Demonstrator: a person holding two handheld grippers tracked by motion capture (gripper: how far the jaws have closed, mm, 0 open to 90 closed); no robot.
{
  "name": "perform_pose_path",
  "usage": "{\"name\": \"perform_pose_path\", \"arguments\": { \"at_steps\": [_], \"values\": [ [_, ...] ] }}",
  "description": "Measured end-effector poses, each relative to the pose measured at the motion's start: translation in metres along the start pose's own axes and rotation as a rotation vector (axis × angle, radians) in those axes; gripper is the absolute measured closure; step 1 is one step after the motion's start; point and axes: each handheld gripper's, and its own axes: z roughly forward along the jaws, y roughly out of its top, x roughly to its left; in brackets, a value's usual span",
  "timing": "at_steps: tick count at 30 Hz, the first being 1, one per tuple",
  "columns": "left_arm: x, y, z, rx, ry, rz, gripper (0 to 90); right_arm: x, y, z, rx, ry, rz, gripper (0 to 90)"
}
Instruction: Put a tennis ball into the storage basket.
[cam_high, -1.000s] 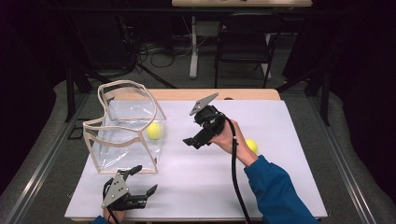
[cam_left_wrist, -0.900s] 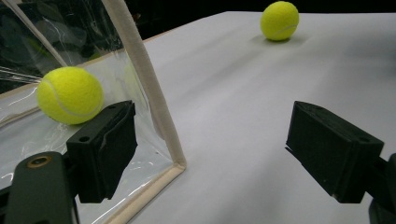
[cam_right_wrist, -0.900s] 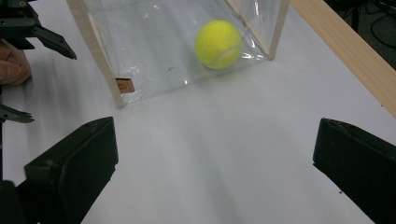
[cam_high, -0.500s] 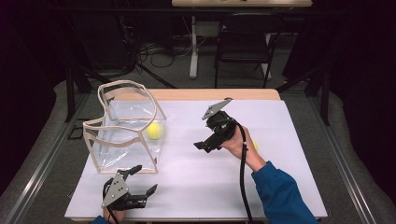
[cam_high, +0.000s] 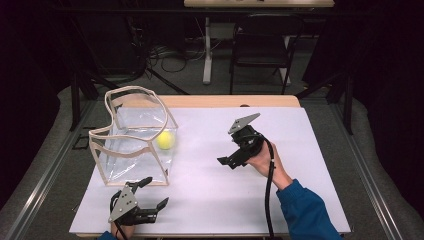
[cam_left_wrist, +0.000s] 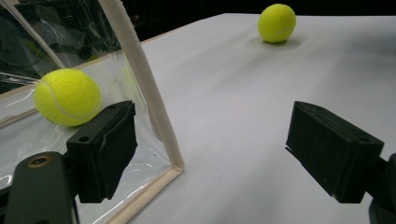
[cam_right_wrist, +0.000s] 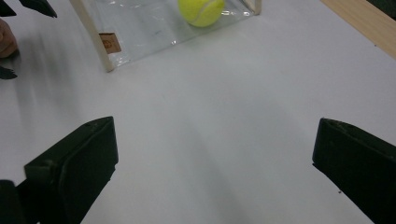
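A clear plastic bag (cam_high: 134, 136) with beige trim stands open on the left of the white table (cam_high: 210, 200). Inside it lies a yellow tennis ball (cam_high: 165, 139), seen through the wall in the left gripper view (cam_left_wrist: 68, 97) and the right gripper view (cam_right_wrist: 201, 10). A second tennis ball (cam_left_wrist: 277, 23) rests on the bare table farther off. My left gripper (cam_high: 156, 191) sits open at the bag's near corner (cam_left_wrist: 210, 154), empty. My right gripper (cam_high: 231, 152) hangs open above the table's middle (cam_right_wrist: 215, 172), holding nothing, pointed toward the bag (cam_right_wrist: 140, 32).
A wooden strip (cam_high: 225, 101) edges the table's far side. A chair (cam_high: 260, 45) and a stand with cables stand on the floor behind. A small brown label (cam_right_wrist: 107, 43) marks the bag's side. The other hand (cam_right_wrist: 7, 39) is at the right gripper view's top left.
My right gripper has drawn back to the right and toward the person, away from the bag, and now covers the second ball in the high view. The left gripper has stayed put.
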Motion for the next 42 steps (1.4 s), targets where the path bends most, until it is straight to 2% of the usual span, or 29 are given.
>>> {"name": "perform_pose_path", "arguments": {
  "at_steps": [22, 30, 42],
  "values": [
    [0.0, 0.0, 0.0, -0.003, -0.006, -0.002, 15.9, -0.009, -0.05, -0.029, -0.001, -0.064, 0.056, 0.0],
    [0.0, 0.0, 0.0, 0.0, -0.001, -0.001, 15.9, -0.011, -0.07, -0.037, 0.021, -0.097, 0.061, 0.0],
    [-0.001, 0.001, 0.001, 0.003, 0.001, 0.003, 15.9, -0.009, -0.102, -0.045, 0.023, -0.102, 0.109, 0.0]
  ]
}}
